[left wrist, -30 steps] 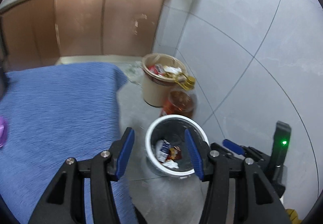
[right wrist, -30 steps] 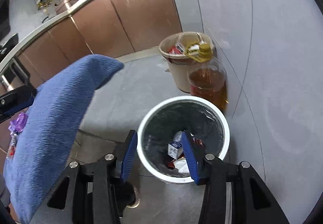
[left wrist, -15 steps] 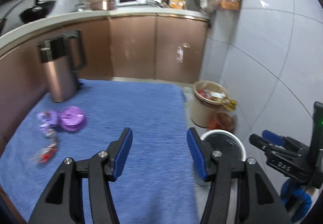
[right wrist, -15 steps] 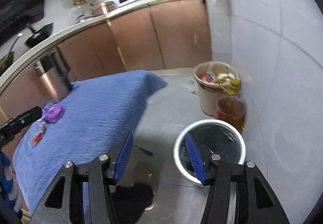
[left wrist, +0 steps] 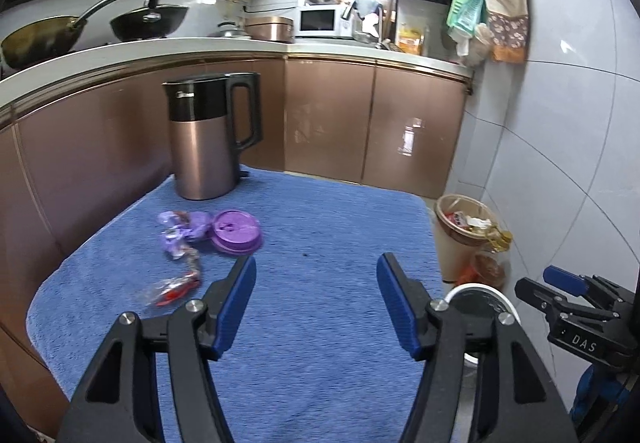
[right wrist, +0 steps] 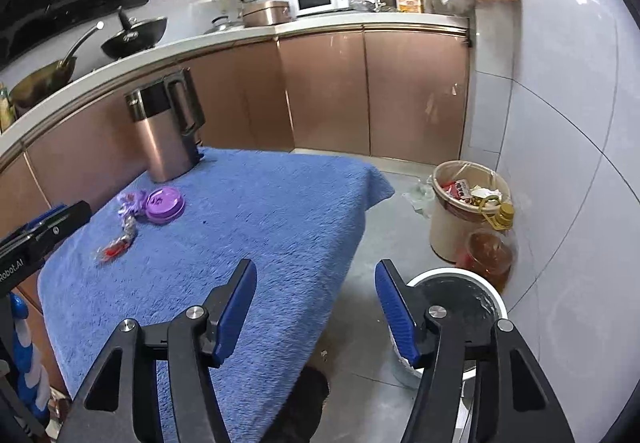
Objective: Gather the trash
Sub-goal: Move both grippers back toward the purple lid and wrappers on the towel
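1. Both my tongs have swung up and away from the white-rimmed round bin with the dark liner (right wrist: 460, 295) on the floor; a second ago each camera looked straight down into it, at scraps lying at its bottom. Now both views face the blue terry-cloth table cover (left wrist: 320, 243).

2. My left tongs (left wrist: 316, 303) are empty. The blue pads stand well apart, the jaws are opening, and only cloth shows between them.

3. My right tongs (right wrist: 316, 307) are likewise empty with the jaws opening. Between the pads I see the table's right edge and bare floor.

4. I judge that one delivery is finished and both tools are free for the next pick.

5. Remaining trash lies near the table's left edge:
   - a clear crumpled wrapper with red print (left wrist: 172, 289), nearest the front edge;
   - a crumpled purple foil wrapper (left wrist: 184, 229), further back;
   - a flat round purple plastic lid (left wrist: 236, 231), touching or just beside the purple wrapper.

6. A copper-coloured electric kettle with black handle (left wrist: 208, 139) stands at the table's far left corner. I treat it as not trash.

7. The left tongs are nearer the litter, so I judge the clear wrapper their likely next target. It is thin and flat on pile cloth; the pads must close low to catch it.
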{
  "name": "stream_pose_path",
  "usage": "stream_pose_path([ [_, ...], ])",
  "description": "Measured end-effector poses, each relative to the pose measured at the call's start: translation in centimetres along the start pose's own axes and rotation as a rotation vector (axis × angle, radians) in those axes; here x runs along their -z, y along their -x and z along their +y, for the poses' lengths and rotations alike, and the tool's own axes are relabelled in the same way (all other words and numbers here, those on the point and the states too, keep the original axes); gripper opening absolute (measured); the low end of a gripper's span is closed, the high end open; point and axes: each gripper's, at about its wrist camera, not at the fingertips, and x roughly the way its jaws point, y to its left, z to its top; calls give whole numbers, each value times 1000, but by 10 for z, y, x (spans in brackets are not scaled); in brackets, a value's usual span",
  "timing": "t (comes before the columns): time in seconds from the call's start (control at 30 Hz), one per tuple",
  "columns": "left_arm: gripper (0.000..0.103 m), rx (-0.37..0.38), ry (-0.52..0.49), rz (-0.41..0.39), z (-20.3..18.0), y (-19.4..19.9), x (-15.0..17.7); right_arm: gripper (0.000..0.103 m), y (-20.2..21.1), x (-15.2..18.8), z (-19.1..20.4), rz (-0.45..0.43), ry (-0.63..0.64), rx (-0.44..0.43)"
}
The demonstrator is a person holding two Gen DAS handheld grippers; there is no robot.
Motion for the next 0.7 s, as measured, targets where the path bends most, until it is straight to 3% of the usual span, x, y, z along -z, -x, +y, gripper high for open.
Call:
stream_pose_path([
  [0.37,61,-51,56,14,38,-8,12,59,-19,4,28,57,49,-1],
  [0.7,61,-54,85,57,56,-25,21,59,-33,4,35,91,72,2],
])
